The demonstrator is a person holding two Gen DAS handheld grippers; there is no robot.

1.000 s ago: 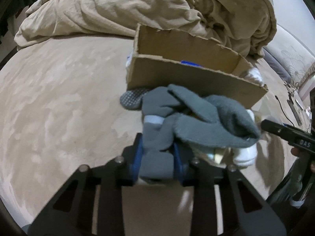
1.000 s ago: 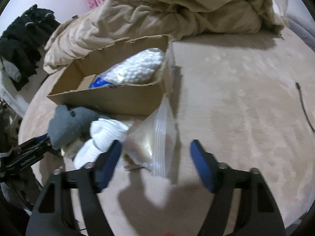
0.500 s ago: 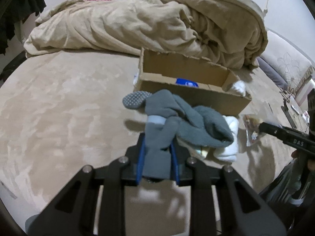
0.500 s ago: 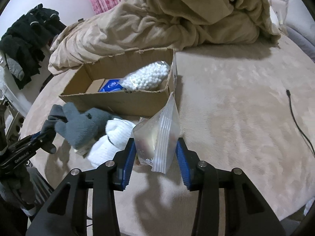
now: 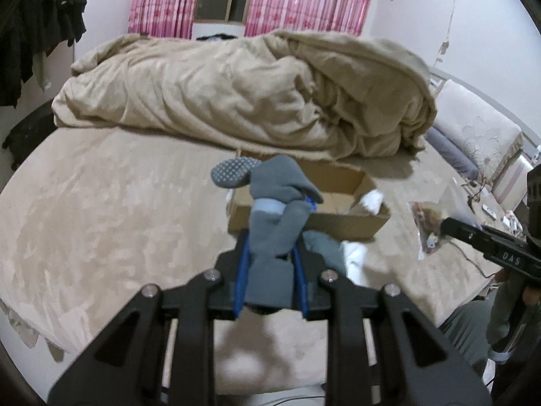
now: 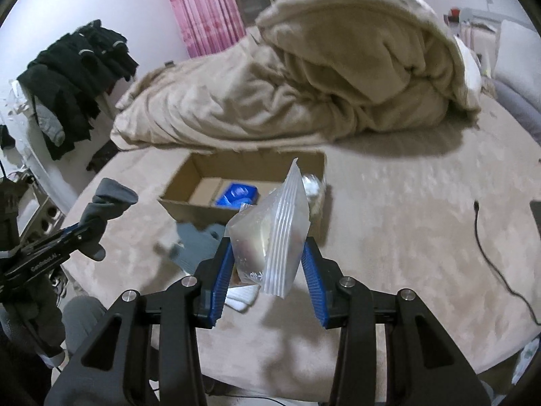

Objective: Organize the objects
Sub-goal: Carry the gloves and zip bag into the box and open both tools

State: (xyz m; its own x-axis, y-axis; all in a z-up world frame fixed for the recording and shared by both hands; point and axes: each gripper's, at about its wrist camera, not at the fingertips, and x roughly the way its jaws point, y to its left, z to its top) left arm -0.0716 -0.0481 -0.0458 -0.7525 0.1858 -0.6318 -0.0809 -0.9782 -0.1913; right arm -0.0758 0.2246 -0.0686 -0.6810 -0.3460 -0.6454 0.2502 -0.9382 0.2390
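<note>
Bed surface [image 6: 389, 203]: wide tan plush expanse, bare to the right of the box out to a black cable [image 6: 487, 247]; the left view shows more bare cover left of the box.
Duvet [image 5: 243, 94]: heaped tan bulk along the far side, its lower edge just behind the box's far wall.
Cardboard box [image 6: 184, 209]: open-topped, long axis running left to right across the right view; a blue packet [image 6: 238, 194] lies on its floor, and something white sits at its right end, too blurred to name.
Left gripper [image 5: 270, 267]: blue pads clenched on a grey sock [image 5: 275, 223], held off the bed in front of the box's near wall.
Grey sock: long axis runs away from the pads toward the box, its dotted sole end [image 5: 233, 171] tipped up and left; a loose fold trails down to the right.
Right gripper [image 6: 268, 270]: pads pressed narrowly against both faces of a clear zip bag [image 6: 270, 237], which it carries above the bed.
Clear zip bag: stands on edge, its top corner pointing up and away over the box's right half.
On the bed: another grey piece [image 6: 197, 242] and a white cloth [image 6: 241, 296] lie in front of the box, below both grippers.
</note>
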